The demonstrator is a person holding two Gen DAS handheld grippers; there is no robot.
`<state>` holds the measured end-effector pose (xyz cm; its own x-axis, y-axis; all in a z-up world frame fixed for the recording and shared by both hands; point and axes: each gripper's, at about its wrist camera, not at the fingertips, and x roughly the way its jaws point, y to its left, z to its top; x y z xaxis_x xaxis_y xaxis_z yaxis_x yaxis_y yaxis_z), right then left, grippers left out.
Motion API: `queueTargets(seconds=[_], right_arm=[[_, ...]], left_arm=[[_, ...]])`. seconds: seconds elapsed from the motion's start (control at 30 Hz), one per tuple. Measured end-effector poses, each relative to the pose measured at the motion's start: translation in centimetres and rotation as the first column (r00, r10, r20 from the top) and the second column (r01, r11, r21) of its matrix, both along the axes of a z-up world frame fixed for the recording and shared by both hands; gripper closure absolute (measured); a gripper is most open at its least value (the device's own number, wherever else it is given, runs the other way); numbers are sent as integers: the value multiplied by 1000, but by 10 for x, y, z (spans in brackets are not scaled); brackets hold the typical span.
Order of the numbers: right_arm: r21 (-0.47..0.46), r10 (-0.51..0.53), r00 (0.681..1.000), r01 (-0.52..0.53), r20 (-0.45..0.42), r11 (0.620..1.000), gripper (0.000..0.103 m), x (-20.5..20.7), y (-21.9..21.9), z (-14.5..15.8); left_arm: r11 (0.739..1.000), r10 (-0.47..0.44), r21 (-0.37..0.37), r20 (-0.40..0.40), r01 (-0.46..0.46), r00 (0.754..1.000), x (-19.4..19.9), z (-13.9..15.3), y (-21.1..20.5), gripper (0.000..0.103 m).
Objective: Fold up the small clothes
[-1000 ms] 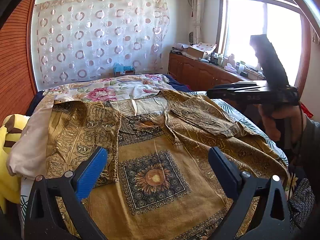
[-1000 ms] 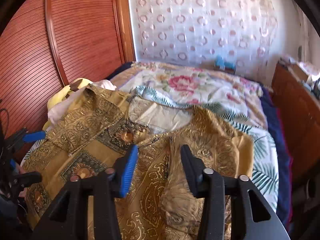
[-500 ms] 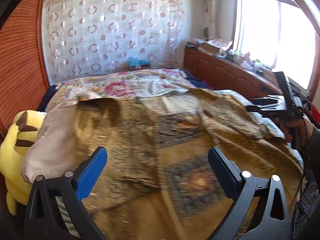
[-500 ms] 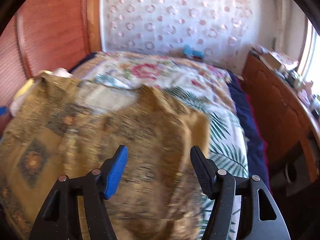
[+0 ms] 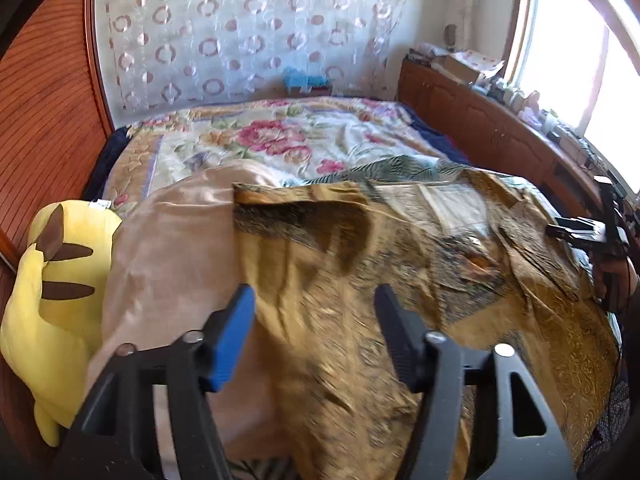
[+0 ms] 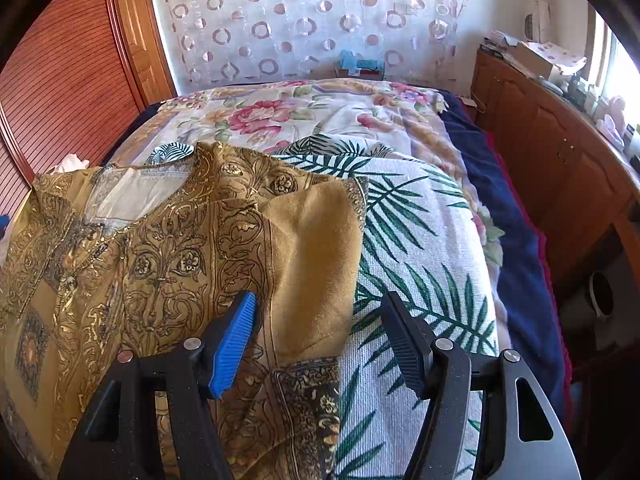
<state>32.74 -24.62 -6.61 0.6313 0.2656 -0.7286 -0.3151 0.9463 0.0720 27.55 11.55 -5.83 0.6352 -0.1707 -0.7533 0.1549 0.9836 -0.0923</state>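
I work over a bed [image 6: 516, 216] with a navy sheet showing along its right edge. On it lie a floral quilt [image 6: 320, 116] at the far end and a palm-leaf blanket [image 6: 420, 248] nearer me. A golden patterned shirt [image 6: 180, 248] is spread over the blanket's left part. At the bed's left side sit a beige pillow [image 5: 168, 248] and a yellow plush toy [image 5: 52, 292].

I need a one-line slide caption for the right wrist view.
Open right gripper above the edge of a gold patterned shirt on a palm-leaf blanket.
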Motion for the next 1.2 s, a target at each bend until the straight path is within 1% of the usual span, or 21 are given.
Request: queueTargets(seconds=[0.13, 0.27, 0.37, 0.47, 0.57, 0.7, 0.73, 0.8, 0.87, 1.0, 1.1, 1.2], right_arm=[[-37, 12, 1000, -11, 24, 999, 36, 1, 1, 0], [-49, 14, 999, -13, 29, 999, 36, 0, 1, -2], [-49, 14, 999, -13, 29, 999, 36, 1, 0, -2], [-52, 15, 999, -13, 32, 999, 36, 0, -2, -2], [-52, 15, 999, -13, 32, 999, 36, 0, -2, -3], [-55, 14, 999, -12, 34, 998, 36, -4, -4, -2], [-54, 14, 999, -12, 34, 998, 36, -5, -4, -2], [-56, 14, 999, -12, 34, 998, 36, -6, -3, -2], [-56, 14, 999, -12, 36, 998, 36, -6, -3, -2], [-56, 14, 999, -12, 36, 998, 36, -6, -3, -2], [-56, 15, 999, -13, 36, 998, 36, -6, -3, -2], [-56, 15, 999, -13, 36, 998, 36, -6, -3, -2]], left_arm=[[1000, 7, -14, -41, -7, 999, 29, -4, 8, 47], [999, 16, -28, -81, -19, 997, 57, -12, 8, 48], [1000, 27, -12, -87, -29, 996, 71, -13, 7, 49], [999, 33, -34, -89, -36, 995, 84, -9, 8, 52], [998, 47, -44, -90, -51, 995, 94, -4, 10, 52], [997, 66, -19, -118, -68, 991, 108, -6, 12, 52], [998, 70, 1, -127, -70, 989, 110, -8, 11, 52], [997, 73, 30, -123, -70, 990, 110, -9, 9, 52], [997, 70, 31, -111, -67, 991, 108, -6, 9, 52], [996, 88, 29, -55, -87, 995, 95, 11, 15, 52], [996, 82, 41, -16, -81, 996, 78, 24, 21, 47], [996, 63, 68, -16, -62, 998, 65, 24, 25, 47]])
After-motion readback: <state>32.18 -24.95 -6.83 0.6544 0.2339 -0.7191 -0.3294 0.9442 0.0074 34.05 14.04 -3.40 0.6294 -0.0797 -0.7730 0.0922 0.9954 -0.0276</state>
